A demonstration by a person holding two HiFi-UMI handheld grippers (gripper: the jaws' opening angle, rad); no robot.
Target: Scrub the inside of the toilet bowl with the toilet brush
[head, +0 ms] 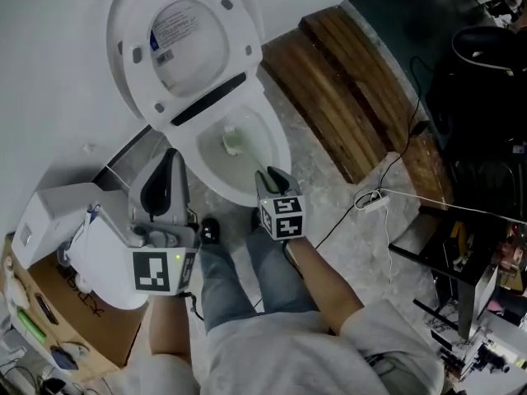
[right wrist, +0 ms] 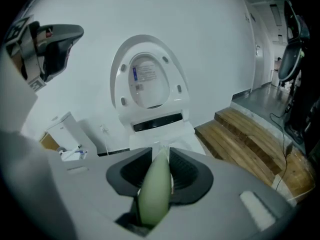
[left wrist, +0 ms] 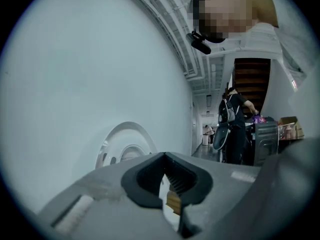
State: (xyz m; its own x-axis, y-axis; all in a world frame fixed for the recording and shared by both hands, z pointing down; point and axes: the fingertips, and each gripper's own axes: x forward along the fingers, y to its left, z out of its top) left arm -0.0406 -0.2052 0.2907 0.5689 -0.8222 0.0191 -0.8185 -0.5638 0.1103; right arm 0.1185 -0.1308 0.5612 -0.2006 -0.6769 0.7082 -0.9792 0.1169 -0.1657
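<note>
White wall (head: 49,72) backs a white toilet on a grey speckled floor (head: 329,200), with wooden steps (head: 346,89) off to the right. The toilet lid (head: 177,48) stands raised against the wall, and the toilet bowl (head: 282,151) lies open below it.

The toilet brush (right wrist: 155,194) has its long axis running away from the person, forward and down. Its pale green tapered handle is at the near end, and its bristle head (head: 232,142) is low inside the bowl.

The right gripper (head: 268,176) reaches out over the bowl's front rim from a bare forearm. Its jaws pinch the handle between their dark pads, and the handle fills the gap there. The left gripper (head: 169,167) is held higher and to the left, beside the bowl, and is aimed up along the wall. Its jaws are all but together, with only a thin slit between them and nothing in it.

A label (right wrist: 142,74) with blue and white print sits on the lid's underside, but its words are too small to read. A cardboard box (head: 82,319) at lower left bears dark lettering that I cannot make out. Each gripper carries a cube with black-and-white square markers.
</note>
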